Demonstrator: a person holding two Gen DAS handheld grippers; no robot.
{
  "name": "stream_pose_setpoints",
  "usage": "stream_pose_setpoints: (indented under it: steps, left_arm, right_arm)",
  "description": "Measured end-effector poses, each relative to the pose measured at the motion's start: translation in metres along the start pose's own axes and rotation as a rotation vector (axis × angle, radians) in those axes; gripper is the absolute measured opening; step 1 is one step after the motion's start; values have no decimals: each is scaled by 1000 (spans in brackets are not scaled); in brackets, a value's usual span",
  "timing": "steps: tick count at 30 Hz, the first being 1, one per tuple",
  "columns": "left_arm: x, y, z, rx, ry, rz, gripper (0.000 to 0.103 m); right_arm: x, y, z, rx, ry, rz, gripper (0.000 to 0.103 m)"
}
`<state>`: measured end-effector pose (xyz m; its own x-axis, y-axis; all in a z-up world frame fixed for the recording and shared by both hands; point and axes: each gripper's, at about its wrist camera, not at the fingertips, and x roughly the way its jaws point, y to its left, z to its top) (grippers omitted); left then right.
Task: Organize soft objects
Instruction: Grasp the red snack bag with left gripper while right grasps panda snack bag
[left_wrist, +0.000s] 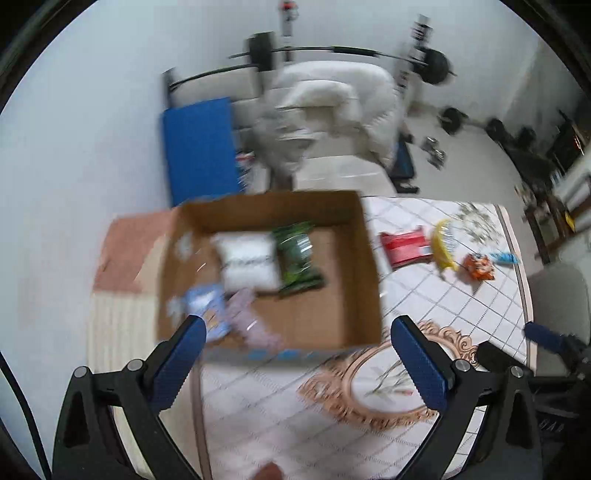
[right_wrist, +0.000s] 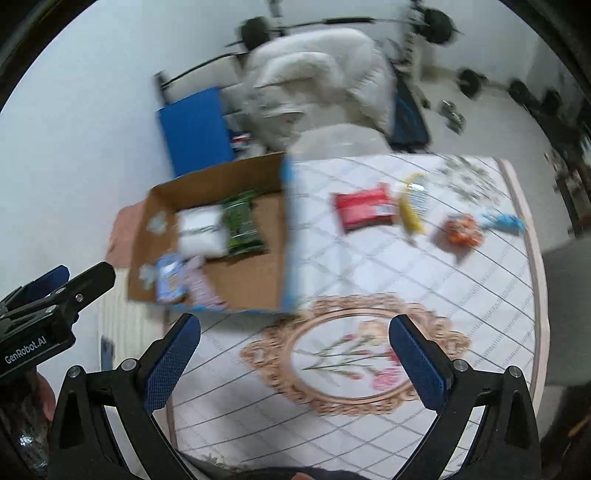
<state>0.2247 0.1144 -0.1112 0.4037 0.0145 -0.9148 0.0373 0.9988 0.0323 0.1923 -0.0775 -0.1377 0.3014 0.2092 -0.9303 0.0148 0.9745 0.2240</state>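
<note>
An open cardboard box (left_wrist: 362, 258) (right_wrist: 273, 170) stands at the table's left side. In it lie a white packet (left_wrist: 248, 260) (right_wrist: 201, 230), a green packet (left_wrist: 298, 258) (right_wrist: 242, 223), a blue packet (left_wrist: 207, 306) (right_wrist: 168, 277) and a pink packet (left_wrist: 251, 325) (right_wrist: 201, 286). On the tablecloth to the right lie a red packet (left_wrist: 405, 245) (right_wrist: 364, 208), a yellow packet (left_wrist: 443, 243) (right_wrist: 412, 206), an orange packet (left_wrist: 479, 266) (right_wrist: 461, 229) and a light blue packet (left_wrist: 502, 257) (right_wrist: 504, 220). My left gripper (left_wrist: 297, 350) is open and empty above the box's near edge. My right gripper (right_wrist: 293, 350) is open and empty above the oval flower print.
The table carries a white quilted cloth (left_wrist: 461, 306) (right_wrist: 424, 280) with an ornate oval print. Behind it are a blue mat (left_wrist: 199, 151), a white covered chair (left_wrist: 332, 110) and a barbell rack (left_wrist: 332, 50). Both views are motion blurred.
</note>
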Motion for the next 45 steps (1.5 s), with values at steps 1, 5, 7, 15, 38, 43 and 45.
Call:
stream_pose_setpoints:
  steps: [1, 5, 7, 15, 38, 43, 45]
  left_arm:
    - [12, -21, 13, 64, -1, 5, 103]
    - [81, -103, 63, 368, 72, 34, 103]
    - [125, -138, 83, 500, 133, 54, 103]
    - [285, -223, 102, 810, 417, 78, 103]
    - [335, -178, 67, 152, 736, -182, 55]
    - [338, -175, 55, 147, 728, -176, 59]
    - [338, -176, 53, 157, 716, -169, 59]
  right_arm:
    - [3, -21, 7, 27, 2, -17, 103]
    - [21, -114, 40, 128, 15, -110, 103]
    - [38, -149, 55, 144, 51, -146, 103]
    - [135, -269, 105, 276, 260, -145, 103]
    - [198, -269, 115, 121, 418, 22, 78]
    - [202, -229, 121, -252, 390, -125, 79]
    - [207, -206, 115, -445, 396, -165, 79]
